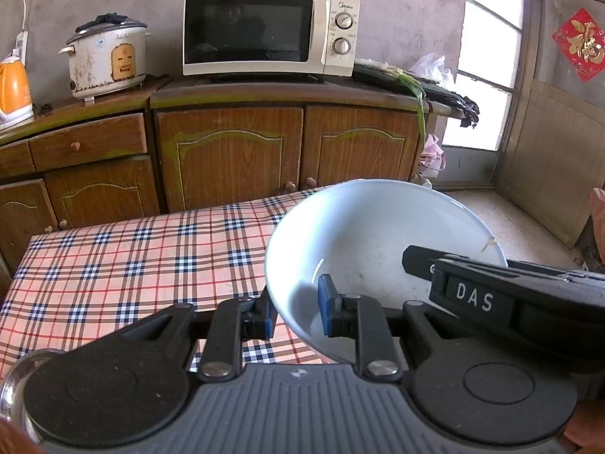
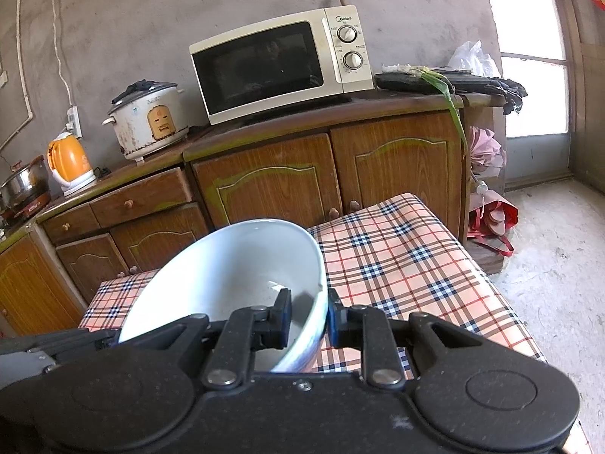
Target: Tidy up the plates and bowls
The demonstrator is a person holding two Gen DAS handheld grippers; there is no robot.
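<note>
A white bowl (image 1: 378, 249) is seen right of centre in the left wrist view, tilted, its rim clamped by the left gripper (image 1: 298, 312): one blue pad (image 1: 326, 302) is pressed against the inner wall, the other against the outer wall. In the right wrist view the same bowl (image 2: 234, 276) is found lower centre, its opposite rim clenched by the right gripper (image 2: 310, 319), with one finger inside and one outside. The bowl is thus gripped from both sides and held above a table covered by a checked cloth (image 1: 132, 257), which fills the left and middle of the left wrist frame. A small chip or mark is noted on the far rim, at the right of the bowl in the left wrist view. The right gripper's black body (image 1: 510, 295), lettered "DAS", is visible at lower right of the left wrist frame. Behind the table, wooden cabinets (image 1: 230, 159) are ranged along a grey wall. On top, a cream microwave (image 1: 268, 30) is set at upper centre, a worn rice cooker (image 1: 107, 58) to its left, and an orange kettle (image 1: 13, 87) at the far left edge. In the right wrist view a steel pot (image 2: 24, 181) is noted at the left edge, beside the kettle. A window (image 1: 487, 75) is seen at upper right.
</note>
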